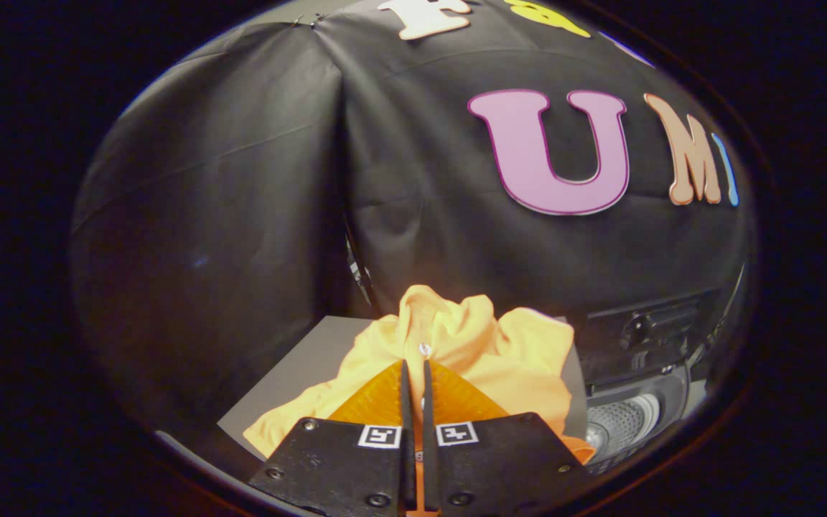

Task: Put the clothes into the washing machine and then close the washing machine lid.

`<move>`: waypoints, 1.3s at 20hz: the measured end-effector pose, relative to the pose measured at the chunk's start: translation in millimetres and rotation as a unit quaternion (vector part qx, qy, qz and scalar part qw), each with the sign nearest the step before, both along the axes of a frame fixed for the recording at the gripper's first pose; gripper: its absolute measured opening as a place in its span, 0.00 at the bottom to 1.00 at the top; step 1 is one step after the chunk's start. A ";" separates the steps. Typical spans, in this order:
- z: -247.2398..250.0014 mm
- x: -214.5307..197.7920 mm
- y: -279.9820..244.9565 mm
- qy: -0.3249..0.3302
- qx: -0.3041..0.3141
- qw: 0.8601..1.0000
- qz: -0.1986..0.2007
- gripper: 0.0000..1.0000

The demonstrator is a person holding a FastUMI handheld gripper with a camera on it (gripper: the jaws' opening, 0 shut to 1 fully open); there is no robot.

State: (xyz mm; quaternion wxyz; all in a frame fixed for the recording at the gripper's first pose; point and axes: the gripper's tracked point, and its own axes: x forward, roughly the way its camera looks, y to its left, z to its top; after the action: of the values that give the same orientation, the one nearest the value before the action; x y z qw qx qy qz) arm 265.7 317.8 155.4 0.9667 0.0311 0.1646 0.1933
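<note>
The tool [413,373], clenched on a fold of the soft, light orange garment [471,345], should carry it bunched, since loose cloth may trail.

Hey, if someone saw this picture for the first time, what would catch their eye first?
The bright yellow-orange garment stands out most, bunched up on a grey surface just ahead of the gripper, whose fingers sit nearly closed with a fold of the cloth between them. Beside the garment, the washing machine shows its open drum, still without the clothing inside.
</note>
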 end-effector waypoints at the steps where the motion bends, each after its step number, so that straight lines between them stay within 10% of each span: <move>1: 8.5 -0.5 -9.0 -0.007 0.003 1.000 -0.004 0.04; 26: 66.2 7.3 -338.1 -0.069 0.025 0.976 -0.206 0.04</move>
State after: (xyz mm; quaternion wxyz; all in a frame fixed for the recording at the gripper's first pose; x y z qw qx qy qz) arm 273.0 -20.3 221.6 0.9937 0.0756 0.0830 -0.0045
